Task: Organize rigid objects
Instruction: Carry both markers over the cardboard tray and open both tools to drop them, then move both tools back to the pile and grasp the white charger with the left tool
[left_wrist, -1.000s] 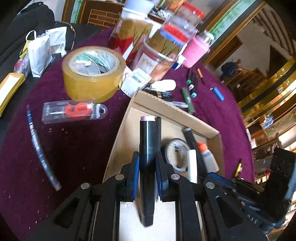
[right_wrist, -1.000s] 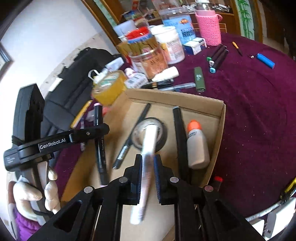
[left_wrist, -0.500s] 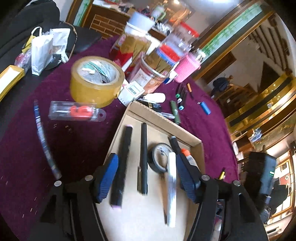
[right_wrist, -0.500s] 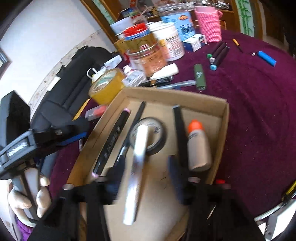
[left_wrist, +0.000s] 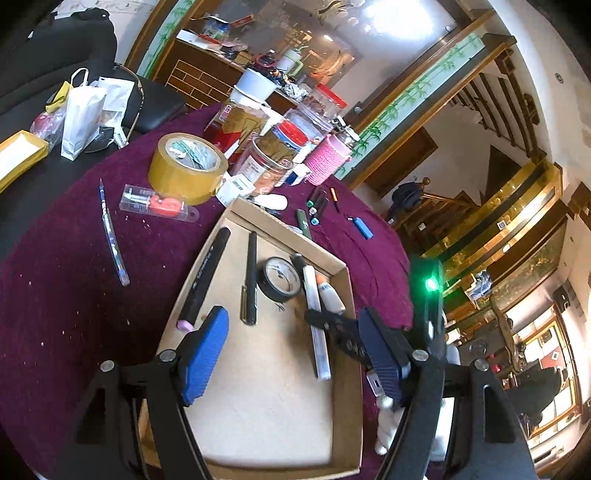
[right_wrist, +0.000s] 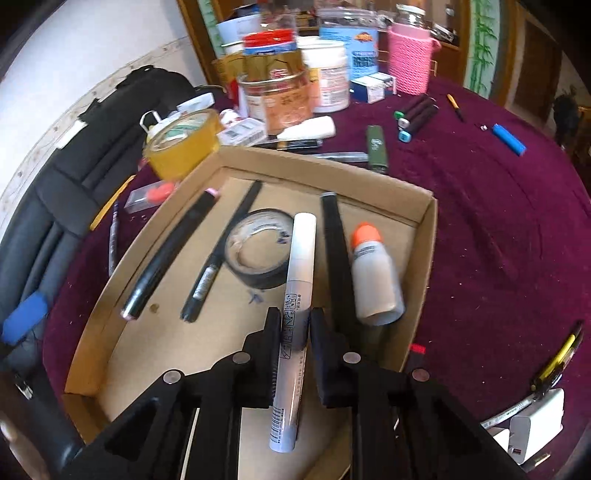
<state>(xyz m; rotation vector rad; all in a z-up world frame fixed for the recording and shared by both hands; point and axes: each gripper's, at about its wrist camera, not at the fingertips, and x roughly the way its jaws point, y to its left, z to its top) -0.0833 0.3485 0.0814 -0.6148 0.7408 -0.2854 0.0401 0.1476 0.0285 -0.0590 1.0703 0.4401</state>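
Observation:
A shallow cardboard box (left_wrist: 288, 236) lies on the purple cloth. In it are a black marker with a pink end (left_wrist: 207, 273), a black pen (left_wrist: 251, 273), a black tape roll (left_wrist: 279, 283), a white marker (left_wrist: 316, 325) and an orange-capped bottle (right_wrist: 373, 280). My left gripper (left_wrist: 291, 317) hovers over the box, its jaws opening with nothing between them. My right gripper (right_wrist: 295, 314) has its jaws closing, and their pads press on the white marker (right_wrist: 301, 258), whose far end rests on the tape roll (right_wrist: 258, 277).
Behind the box stand a yellow tape roll (left_wrist: 186, 168), jars (left_wrist: 269, 162) and a pink knitted cup (left_wrist: 327, 158). Loose on the cloth lie green-tipped markers (left_wrist: 314, 206), a blue lighter (left_wrist: 362, 227), a blue pen (left_wrist: 110, 232) and a packaged red item (left_wrist: 159, 205). A white charger (right_wrist: 532, 432) sits near right.
The left gripper let go of the black marker, which now lies in the box, opened wide and drew back upward. The right gripper opened, then shut again on the white marker.

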